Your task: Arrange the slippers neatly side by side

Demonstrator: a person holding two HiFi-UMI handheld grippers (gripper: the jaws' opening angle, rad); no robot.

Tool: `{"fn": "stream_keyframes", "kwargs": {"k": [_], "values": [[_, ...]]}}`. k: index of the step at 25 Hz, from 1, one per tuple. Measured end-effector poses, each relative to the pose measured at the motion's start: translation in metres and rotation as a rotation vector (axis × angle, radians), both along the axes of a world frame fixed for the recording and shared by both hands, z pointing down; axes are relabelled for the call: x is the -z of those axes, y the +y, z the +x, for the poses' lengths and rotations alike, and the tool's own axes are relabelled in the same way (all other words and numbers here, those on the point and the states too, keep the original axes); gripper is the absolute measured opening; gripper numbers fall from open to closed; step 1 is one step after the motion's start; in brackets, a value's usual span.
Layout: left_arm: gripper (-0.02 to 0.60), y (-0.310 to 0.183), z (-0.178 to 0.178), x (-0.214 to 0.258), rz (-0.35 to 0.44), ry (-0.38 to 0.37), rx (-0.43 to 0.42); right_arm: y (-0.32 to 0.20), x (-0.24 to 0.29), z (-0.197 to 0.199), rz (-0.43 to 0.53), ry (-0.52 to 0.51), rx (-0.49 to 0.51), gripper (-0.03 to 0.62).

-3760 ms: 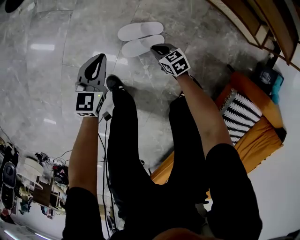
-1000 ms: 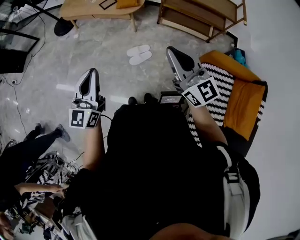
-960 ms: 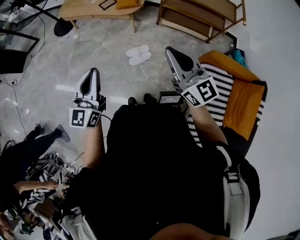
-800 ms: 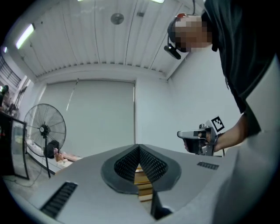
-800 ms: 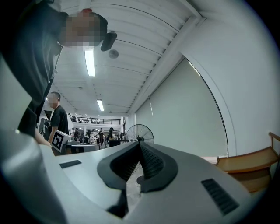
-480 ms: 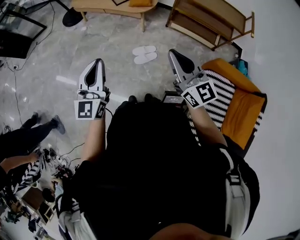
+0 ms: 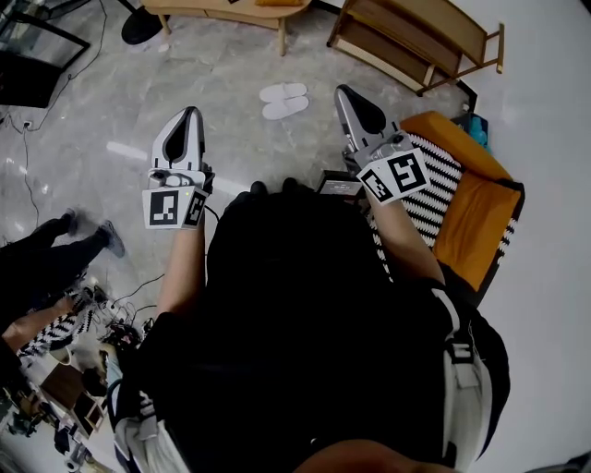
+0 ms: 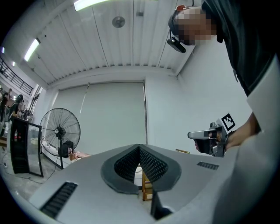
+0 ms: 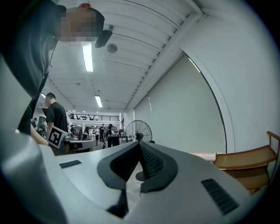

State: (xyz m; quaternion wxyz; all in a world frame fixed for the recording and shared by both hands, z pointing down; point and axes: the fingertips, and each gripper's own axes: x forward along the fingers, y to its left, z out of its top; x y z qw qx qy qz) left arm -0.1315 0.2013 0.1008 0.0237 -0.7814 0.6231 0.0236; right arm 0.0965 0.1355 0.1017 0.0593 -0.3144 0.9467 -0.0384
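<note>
- Slippers (image 7: 283,100): two white ones lie on the grey marble floor (image 7: 212,65), side by side and touching along their length. They are well ahead of the person, between a wooden table (image 7: 222,7) and a wooden shelf (image 7: 416,37).
- Neither tool touches the slippers; both are held up in the air, well short of them.
- Left tool (image 7: 189,113): held out level in front of the person. In the left gripper view its jaws are closed, ribbed pads (image 8: 148,164) meeting at the tips, with nothing between them.
- Right tool (image 7: 343,92): held out level on the other side, its tip in line with the slippers in the head view. In the right gripper view its jaws are pressed together at the tips and are empty.
- An orange seat (image 7: 480,212) with a black-and-white striped cushion (image 7: 434,194) stands just beside the person's right arm.
- Each gripper view looks out across the room at a standing fan (image 8: 60,130); the left gripper view also catches the right tool at its right edge.
</note>
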Motion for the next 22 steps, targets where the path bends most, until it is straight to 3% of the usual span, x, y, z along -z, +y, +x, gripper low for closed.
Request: {"fn": "stream_keyframes", "kwargs": {"k": [22], "values": [[0.014,-0.005,0.021,-0.009,-0.037,0.024,-0.075,0.003,-0.004,-0.001,0.003,0.025,0.042,0.029]]}}
